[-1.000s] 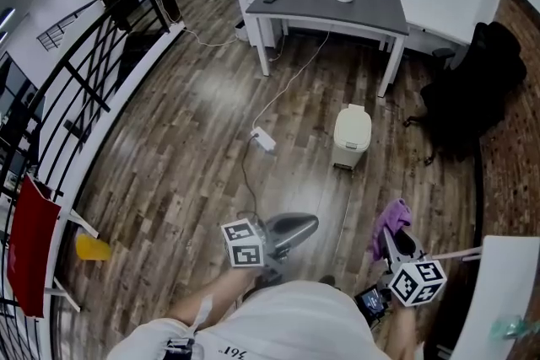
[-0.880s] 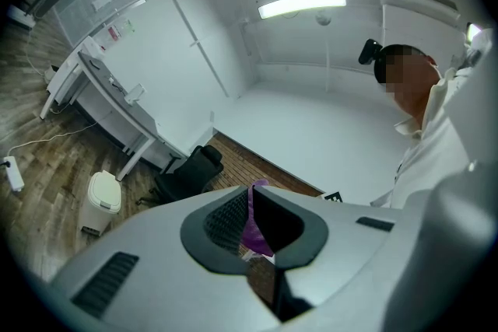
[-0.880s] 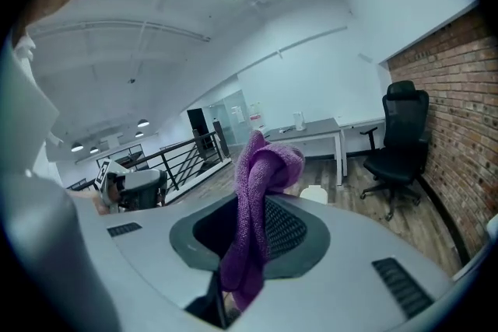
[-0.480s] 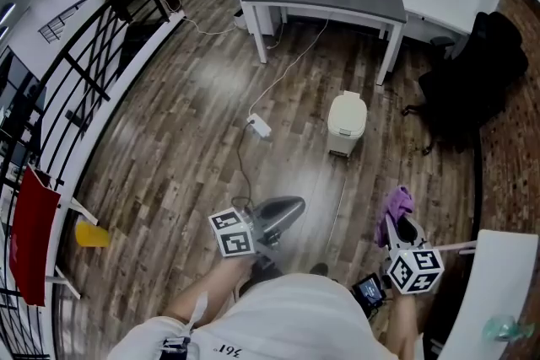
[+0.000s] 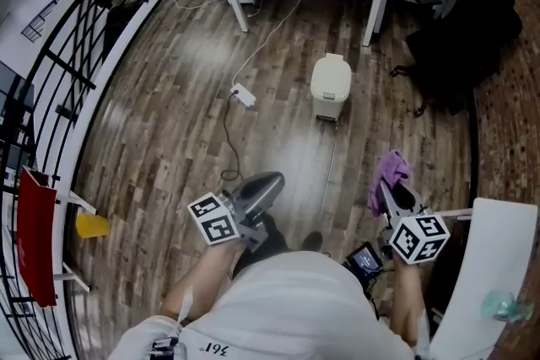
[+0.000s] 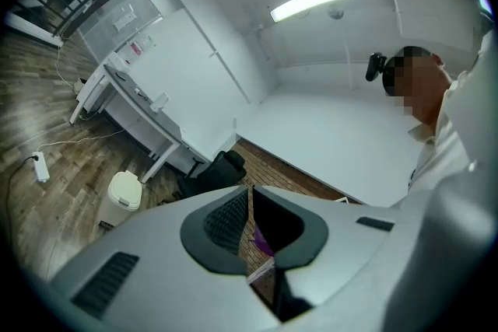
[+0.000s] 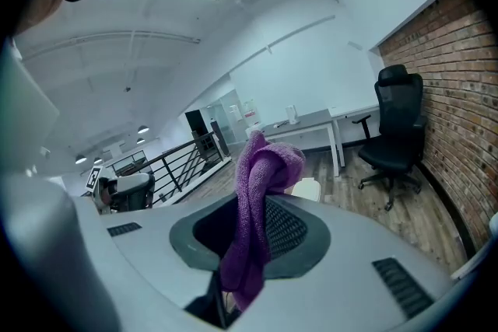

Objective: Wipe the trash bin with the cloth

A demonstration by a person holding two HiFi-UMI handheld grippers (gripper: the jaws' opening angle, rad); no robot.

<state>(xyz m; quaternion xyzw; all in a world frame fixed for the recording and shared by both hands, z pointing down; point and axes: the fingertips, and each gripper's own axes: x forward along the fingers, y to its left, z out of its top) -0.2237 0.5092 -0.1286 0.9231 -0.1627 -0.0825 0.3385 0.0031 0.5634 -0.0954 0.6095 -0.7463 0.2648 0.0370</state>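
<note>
While in right tongs [image 5: 388, 196], purple cloth [image 7: 261, 198]

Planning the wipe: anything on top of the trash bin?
Nothing rests on the trash bin; its cream lid is shut and bare. The lid covers the inside, so contents can't be seen. The right gripper holds the cloth.

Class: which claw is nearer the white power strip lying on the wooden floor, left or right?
Left. In the head view the left claw sits nearly straight behind the power strip, toward the person; the right claw, gripping the purple cloth, is well off to the right.
</note>
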